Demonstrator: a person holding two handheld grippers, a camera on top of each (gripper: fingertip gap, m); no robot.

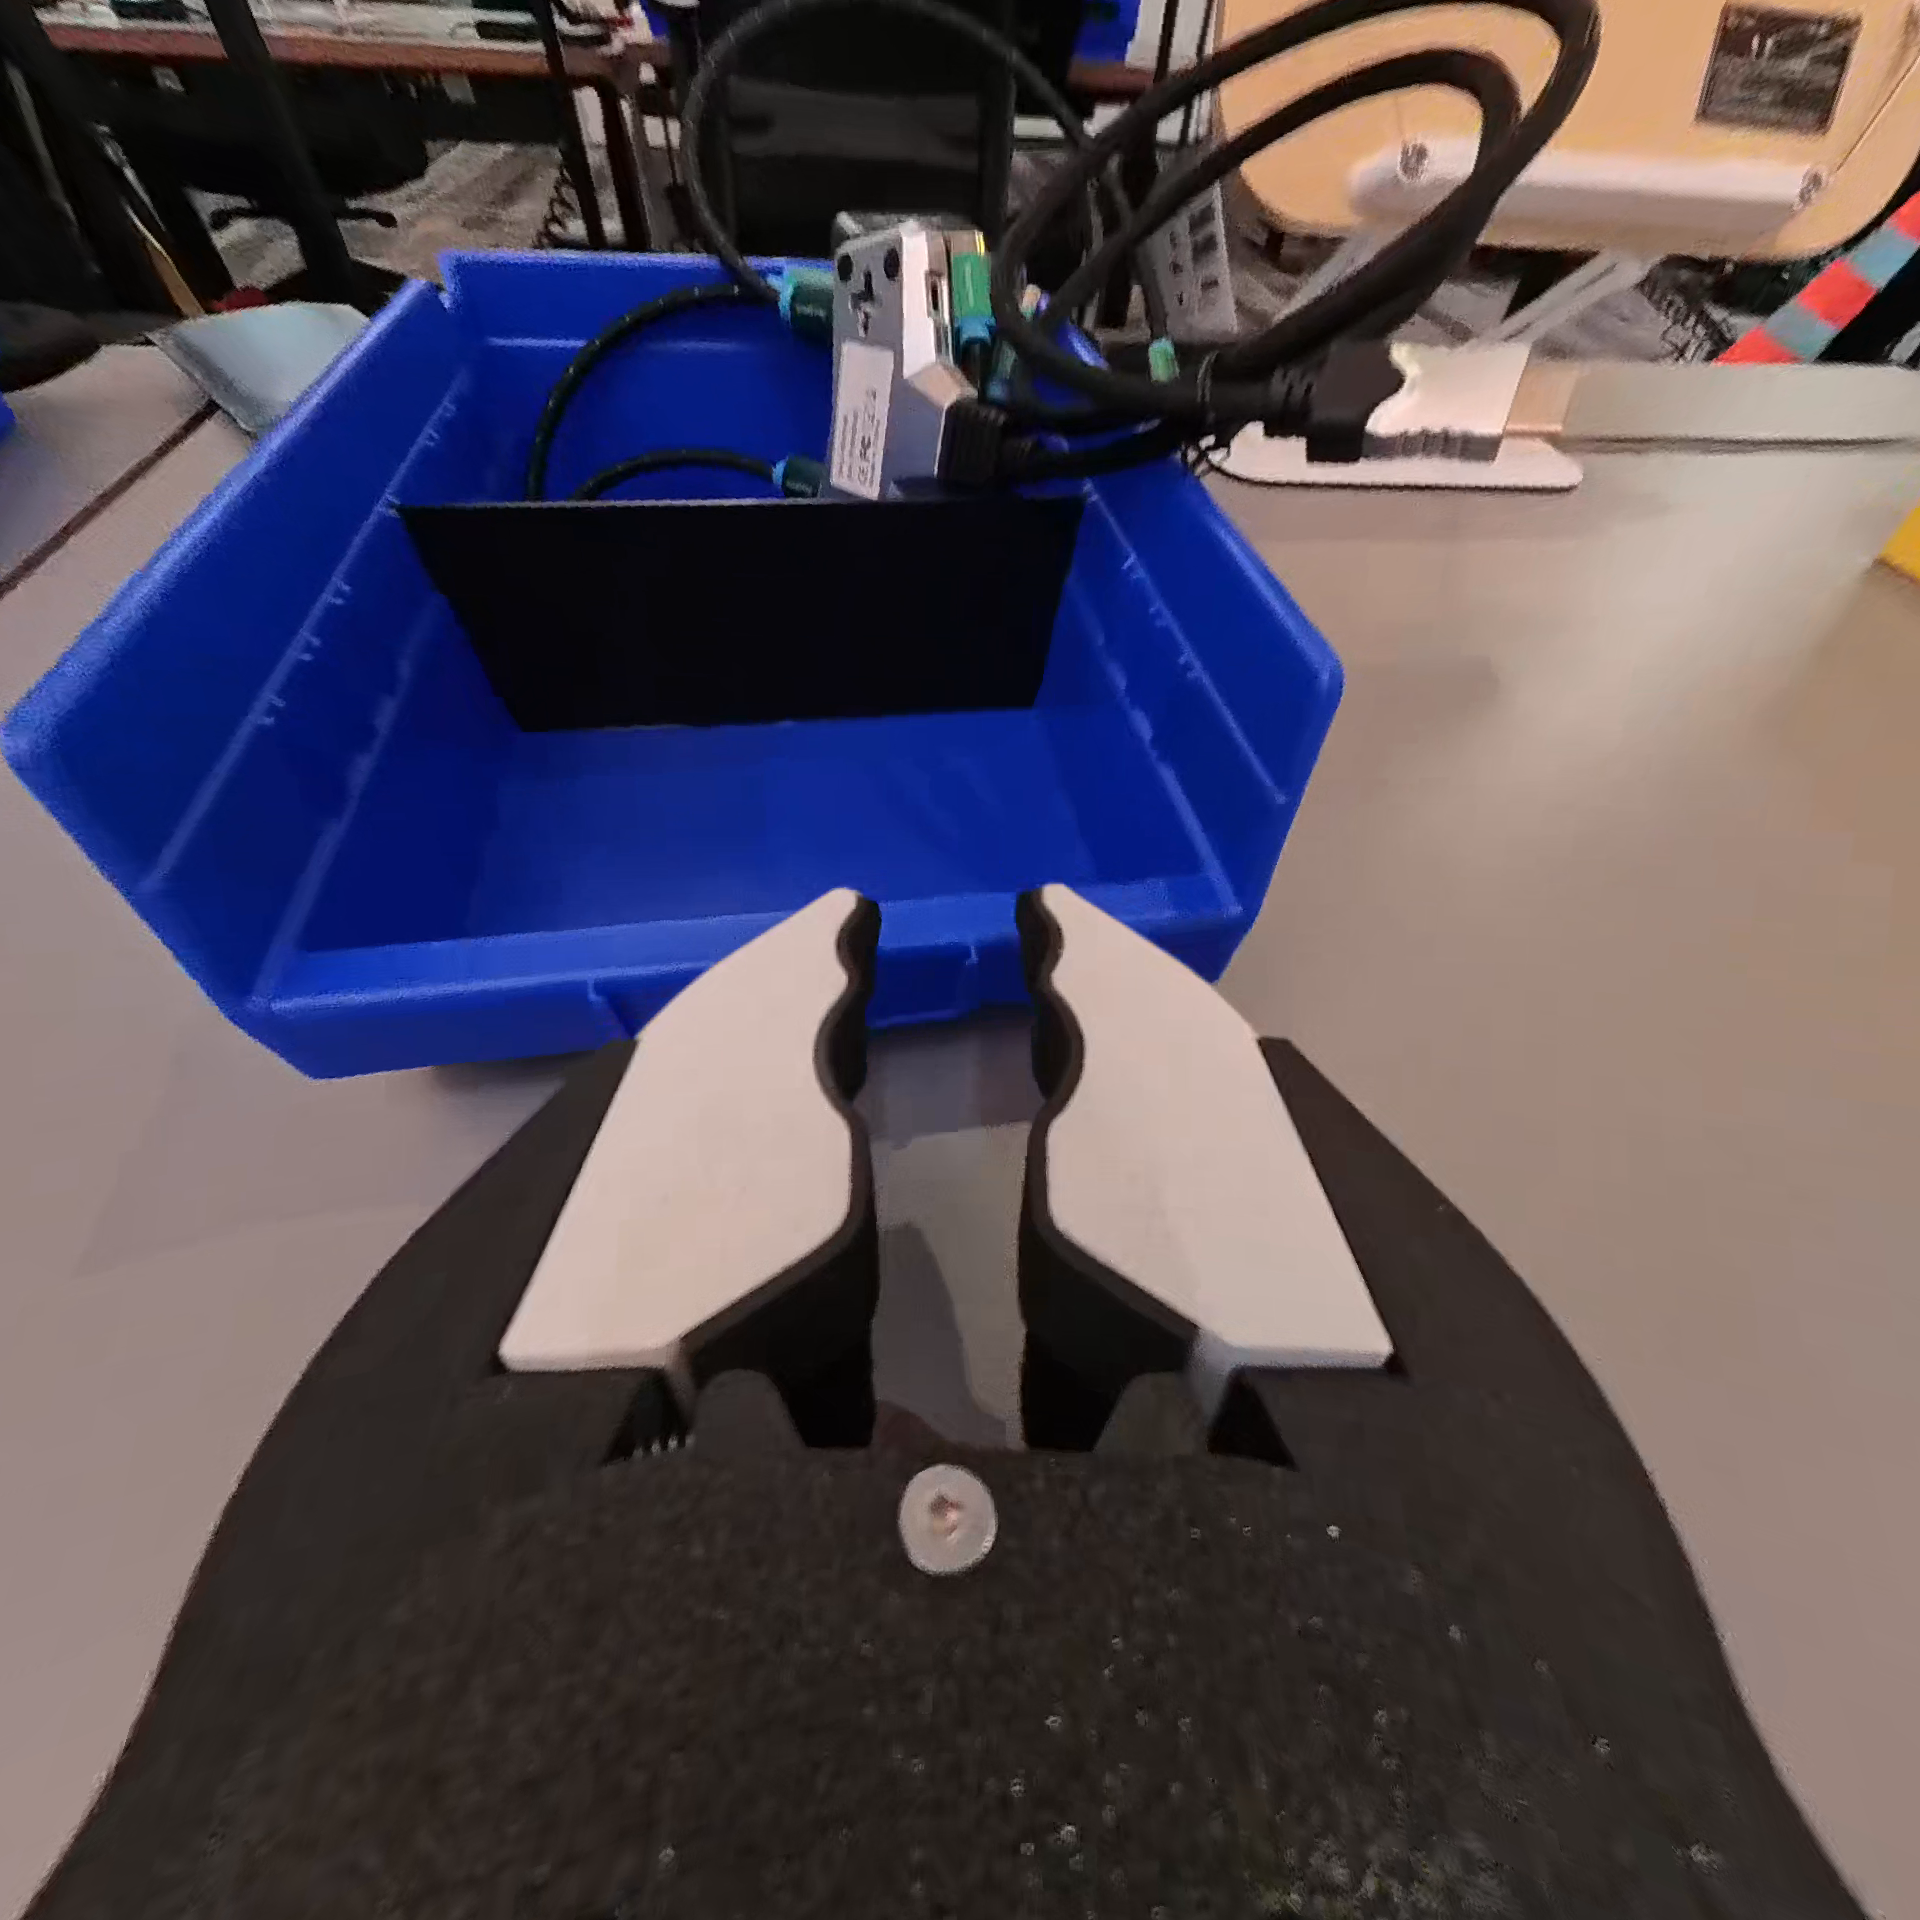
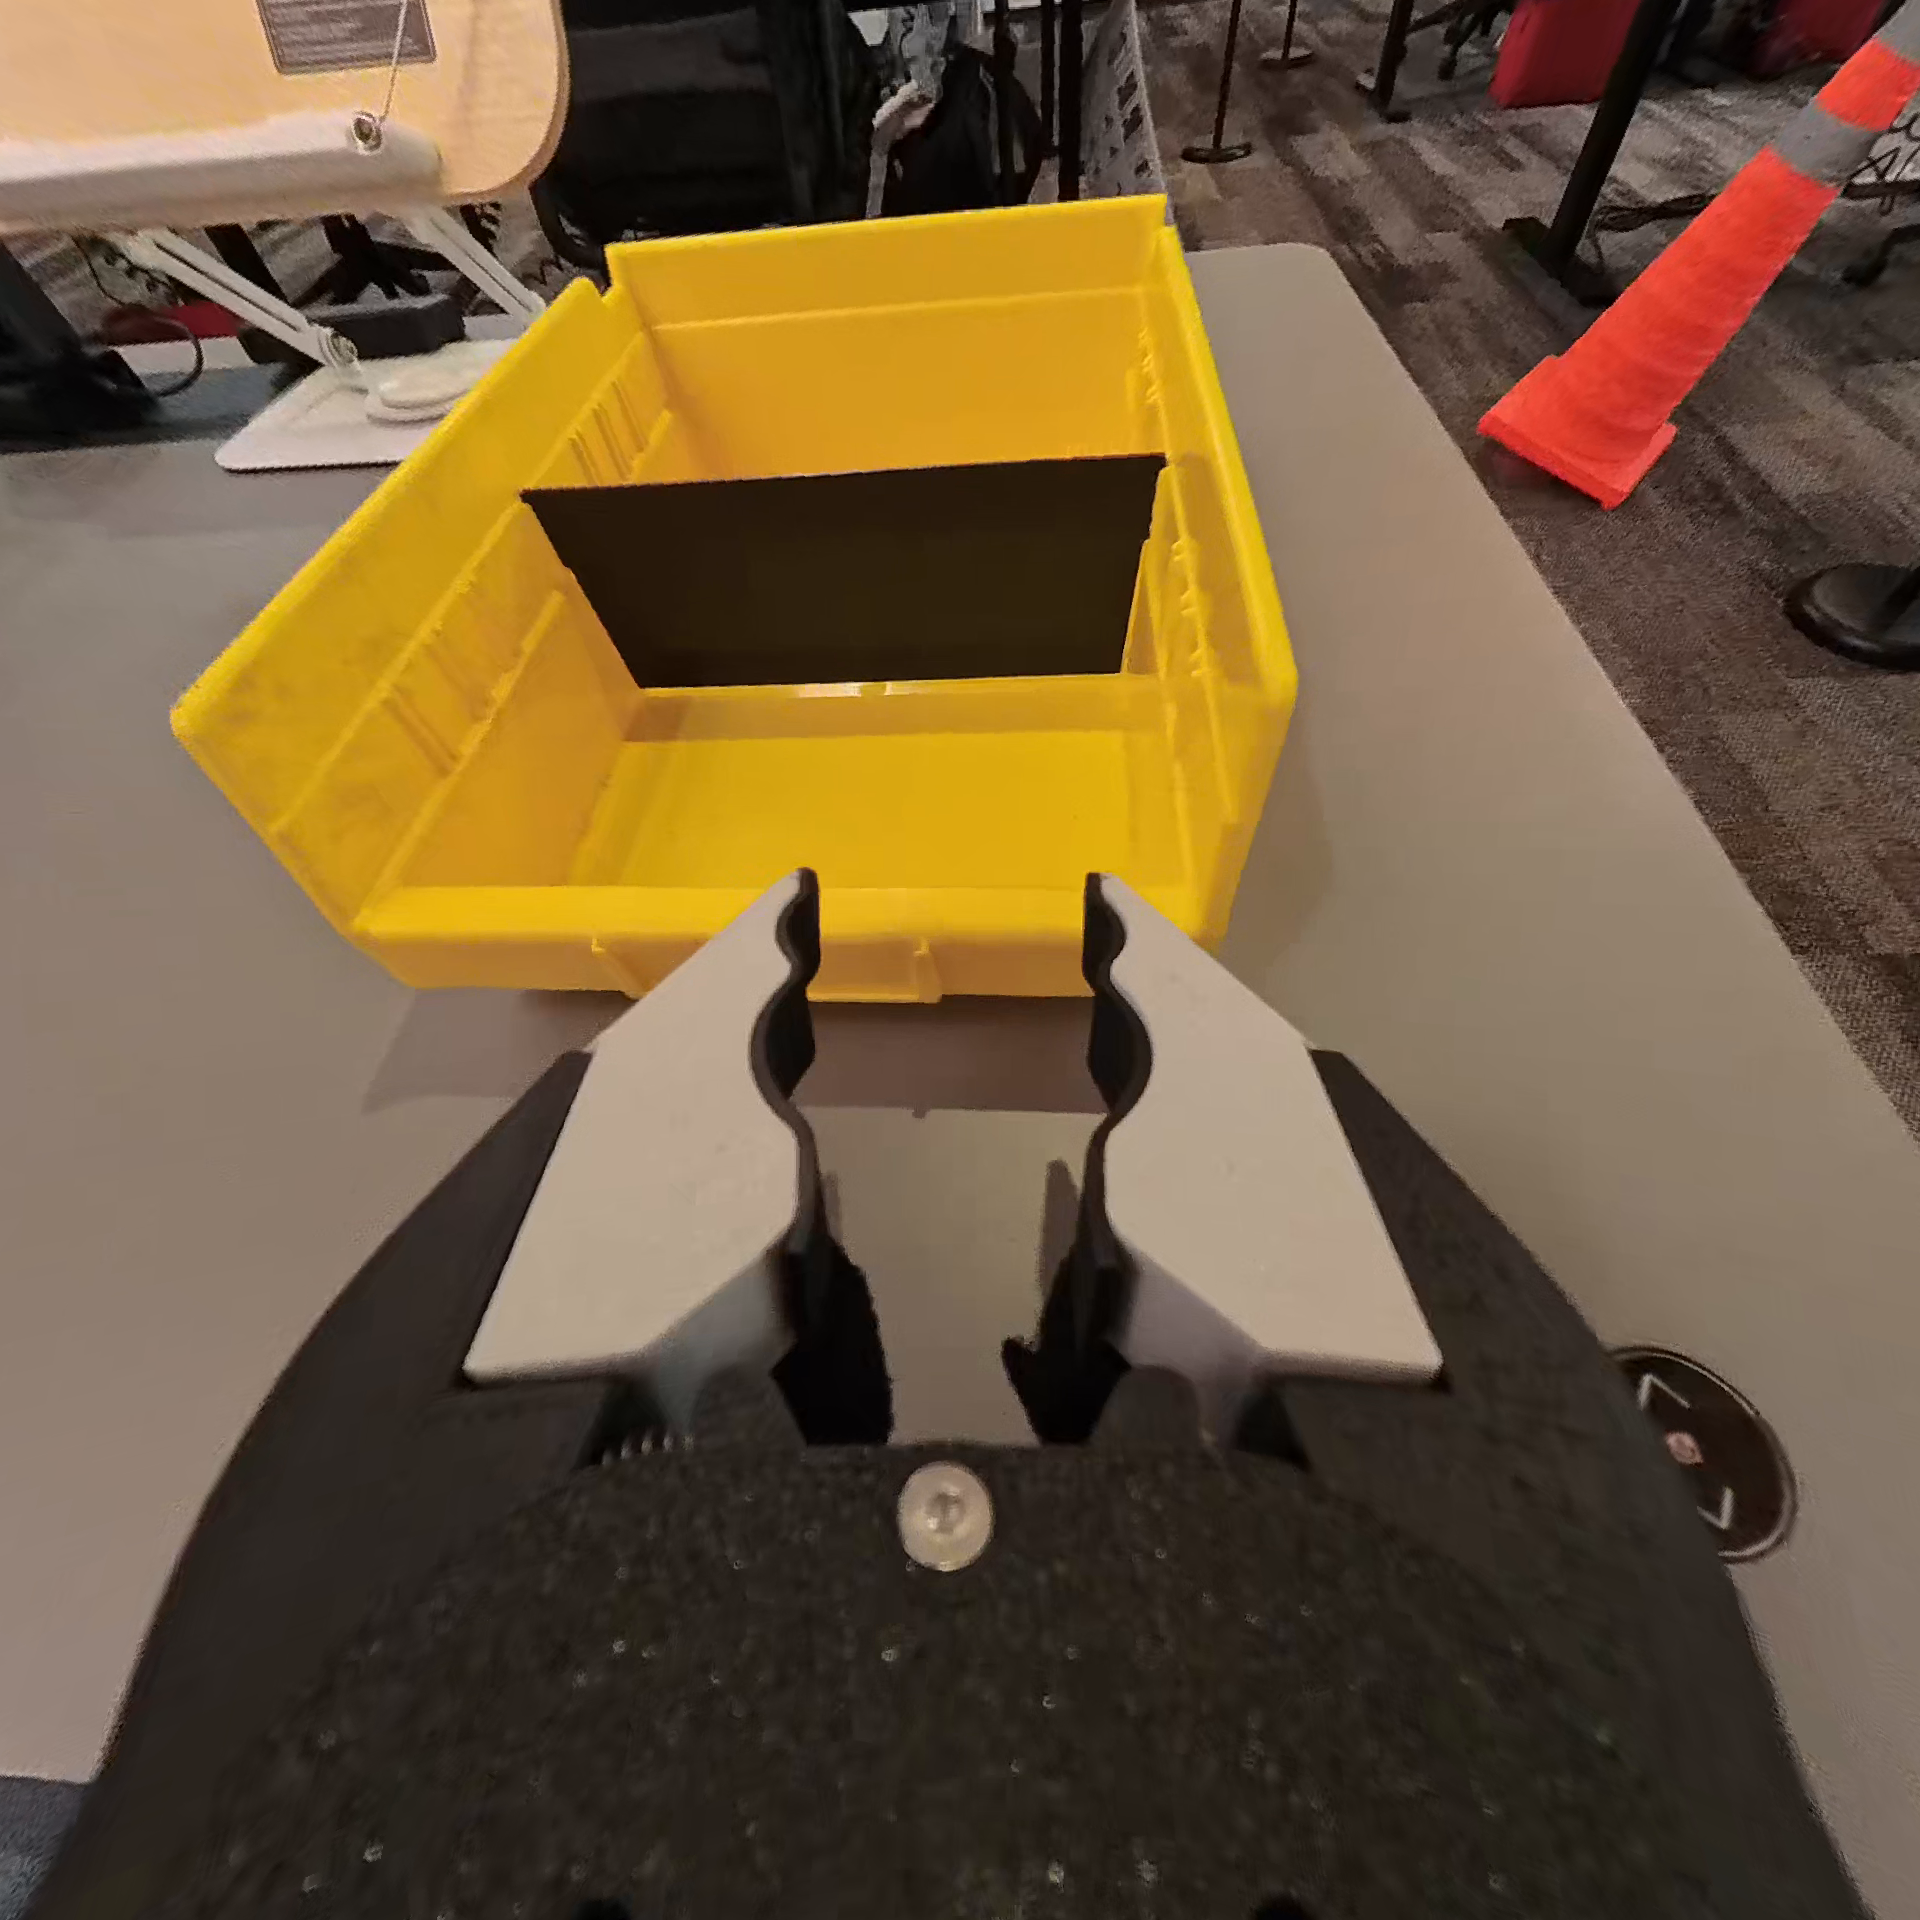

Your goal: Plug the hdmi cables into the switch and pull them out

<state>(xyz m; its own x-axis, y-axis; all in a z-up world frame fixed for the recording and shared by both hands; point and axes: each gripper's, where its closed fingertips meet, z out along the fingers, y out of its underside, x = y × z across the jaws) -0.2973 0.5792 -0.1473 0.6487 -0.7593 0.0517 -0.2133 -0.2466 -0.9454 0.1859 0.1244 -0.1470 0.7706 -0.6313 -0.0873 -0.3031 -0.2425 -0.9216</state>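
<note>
Both tools hang just above the grey table, holding nothing. The left gripper has its fingers parted a little at the near wall of a blue bin. Beyond that bin's black divider, in the far compartment, the silver switch stands tilted among looping black hdmi cables. The right gripper, spread wider, faces a yellow bin.

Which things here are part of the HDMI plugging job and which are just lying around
For the job:
- silver switch
- black HDMI cables
- left gripper, open
- right gripper, open

Just lying about:
- blue bin, holding the switch
- yellow bin
- orange cone
</note>
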